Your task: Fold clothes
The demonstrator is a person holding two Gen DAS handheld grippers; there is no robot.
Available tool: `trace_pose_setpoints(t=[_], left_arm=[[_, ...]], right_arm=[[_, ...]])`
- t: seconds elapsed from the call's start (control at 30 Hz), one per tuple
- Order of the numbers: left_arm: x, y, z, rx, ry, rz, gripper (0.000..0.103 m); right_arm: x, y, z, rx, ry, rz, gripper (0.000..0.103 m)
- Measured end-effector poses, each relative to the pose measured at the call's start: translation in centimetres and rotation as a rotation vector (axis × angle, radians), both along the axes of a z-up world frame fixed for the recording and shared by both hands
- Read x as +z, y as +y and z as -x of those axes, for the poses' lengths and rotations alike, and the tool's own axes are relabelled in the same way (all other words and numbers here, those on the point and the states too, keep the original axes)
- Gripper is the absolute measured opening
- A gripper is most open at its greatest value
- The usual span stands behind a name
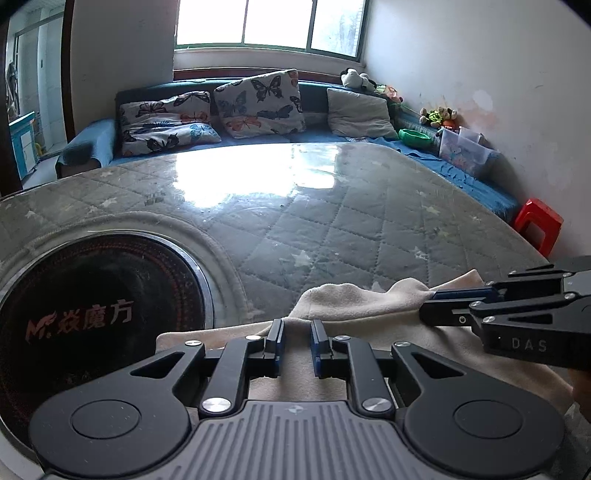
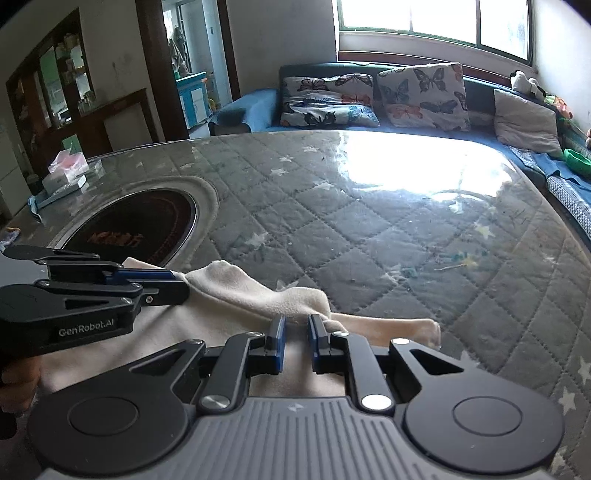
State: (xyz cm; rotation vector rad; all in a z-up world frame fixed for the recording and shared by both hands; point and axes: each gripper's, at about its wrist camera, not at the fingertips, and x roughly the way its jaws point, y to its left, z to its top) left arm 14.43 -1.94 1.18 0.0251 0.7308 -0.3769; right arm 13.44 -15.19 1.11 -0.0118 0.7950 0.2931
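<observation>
A home living room: blue sofa (image 1: 461,166) with butterfly cushions (image 1: 258,103) under a window (image 1: 273,22).

Both grippers (image 1: 297,341) (image 2: 296,341) are black with blue pads, silver screws, ribbed grey bodies, white "DAS" and "GenRobot.AI" lettering.

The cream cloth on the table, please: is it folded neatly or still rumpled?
Rumpled. The cloth lies bunched in humps and ridges on the table, one edge curled over, with no clean crease.
</observation>
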Motion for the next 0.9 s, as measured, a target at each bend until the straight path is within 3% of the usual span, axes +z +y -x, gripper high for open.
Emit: trace_pose_setpoints(t=[0.17,0.53,0.9], left_arm=[[0.9,0.5,1.1,-0.001,-0.025,0.012,0.024],[2.5,1.9,7.6,-0.074,-0.081,0.052,0.024],[-0.1,1.6,10.8,-0.087,-0.069,0.000,0.024]], right_arm=[[1.1,0.2,1.5,0.029,-0.013,-0.013,0.013],[2.3,3.4,8.6,0.222,-0.037,0.019,0.017],[0.7,5.0,10.9,0.248,-0.037,0.065,0.017]])
